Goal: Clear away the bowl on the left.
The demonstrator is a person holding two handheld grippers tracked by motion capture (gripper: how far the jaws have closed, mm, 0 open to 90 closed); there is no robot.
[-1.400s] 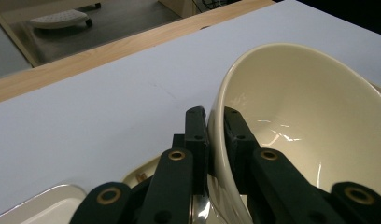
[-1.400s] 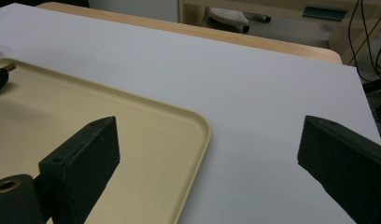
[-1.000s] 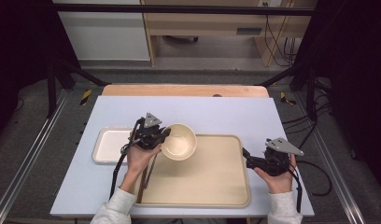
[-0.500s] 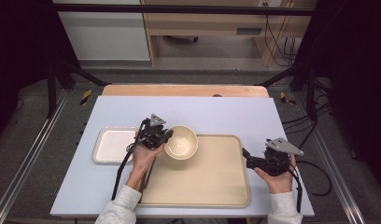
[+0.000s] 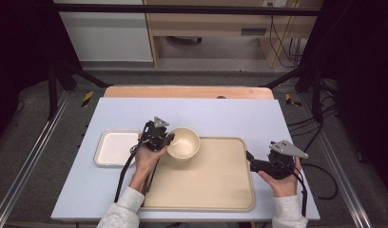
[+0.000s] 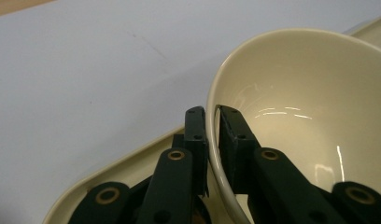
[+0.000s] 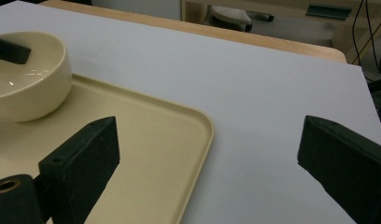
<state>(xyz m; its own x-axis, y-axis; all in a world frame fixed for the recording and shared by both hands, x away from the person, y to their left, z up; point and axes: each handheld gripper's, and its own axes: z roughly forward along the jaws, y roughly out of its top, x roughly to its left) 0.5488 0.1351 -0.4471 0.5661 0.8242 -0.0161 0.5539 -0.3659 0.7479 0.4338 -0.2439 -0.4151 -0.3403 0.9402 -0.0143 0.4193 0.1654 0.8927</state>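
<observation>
Currently the left gripper (image 6: 212, 135) is clamping its fingers (image 6: 235, 135) across the rigid, glossy, probably slippery bowl (image 6: 310, 107) rim.

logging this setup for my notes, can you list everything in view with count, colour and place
round glossy ceramic bowl: one, cream, at the far left corner of the big tray, rim pinched by the left gripper
large rectangular plastic tray: one, beige, centre of the table
small rectangular tray: one, white, left of the big tray
table top: one, pale blue-grey with a wooden far edge
left gripper: one, black, shut on the bowl's wall
right gripper: one, black, jaws wide open, at the big tray's right edge
sleeves: two, light grey, bottom edge
</observation>
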